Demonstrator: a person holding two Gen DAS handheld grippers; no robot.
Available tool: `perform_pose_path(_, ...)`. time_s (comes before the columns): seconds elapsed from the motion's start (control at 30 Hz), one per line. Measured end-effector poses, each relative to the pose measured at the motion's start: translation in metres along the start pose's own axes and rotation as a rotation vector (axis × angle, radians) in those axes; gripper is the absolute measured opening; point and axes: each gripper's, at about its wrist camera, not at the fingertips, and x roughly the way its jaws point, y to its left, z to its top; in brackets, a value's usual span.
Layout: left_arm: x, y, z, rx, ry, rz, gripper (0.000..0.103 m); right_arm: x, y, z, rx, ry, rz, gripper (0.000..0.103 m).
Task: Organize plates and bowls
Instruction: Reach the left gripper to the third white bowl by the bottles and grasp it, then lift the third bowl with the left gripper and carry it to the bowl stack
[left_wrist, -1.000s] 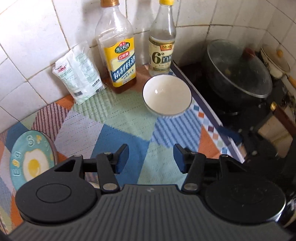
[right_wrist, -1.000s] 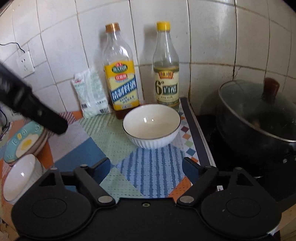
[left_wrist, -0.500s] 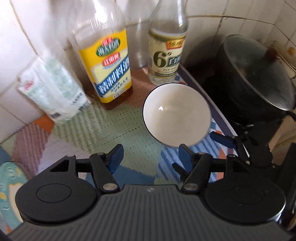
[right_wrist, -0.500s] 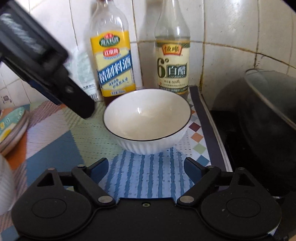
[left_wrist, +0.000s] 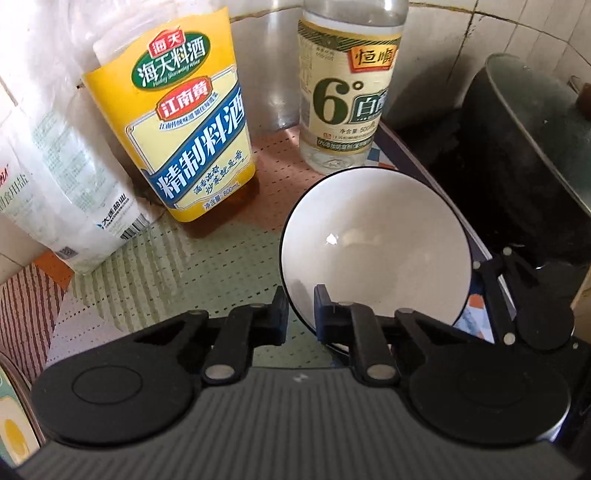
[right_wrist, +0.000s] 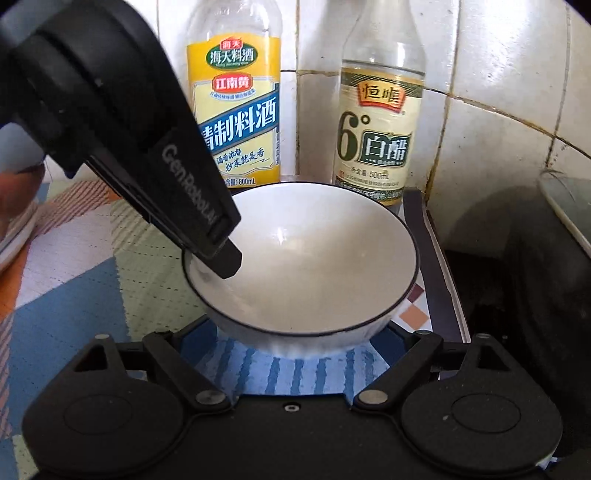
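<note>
A white bowl with a dark rim (left_wrist: 376, 251) sits on the patterned mat in front of two bottles; it also shows in the right wrist view (right_wrist: 306, 266). My left gripper (left_wrist: 300, 314) is shut on the bowl's near-left rim, one finger inside and one outside. In the right wrist view the left gripper (right_wrist: 218, 254) reaches down onto that rim from the upper left. My right gripper (right_wrist: 293, 343) is open, its fingers spread on either side of the bowl's near base, and holds nothing. The egg-print plate edge (left_wrist: 11, 424) shows at the far left.
A yellow-labelled cooking wine bottle (left_wrist: 184, 140) and a white vinegar bottle (left_wrist: 347, 92) stand against the tiled wall behind the bowl. A salt bag (left_wrist: 62, 192) leans at the left. A dark lidded pot (left_wrist: 528, 166) sits on the stove at the right.
Both grippers have moved forward to the bowl. My left gripper has closed from open onto the bowl's rim. My right gripper stays open and now flanks the bowl.
</note>
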Motion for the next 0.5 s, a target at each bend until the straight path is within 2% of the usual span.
perform_pose_path(0.2,-0.002,-0.003,0.006,0.016,0.036,0.037,0.011,0.002,-0.005,0.003,0.000,-0.004,0.023,0.091)
perform_pose_path(0.5,-0.046,-0.006,-0.011,0.080,0.061,0.048,0.011,-0.039,0.011,-0.011,0.101,-0.061,0.040,0.091)
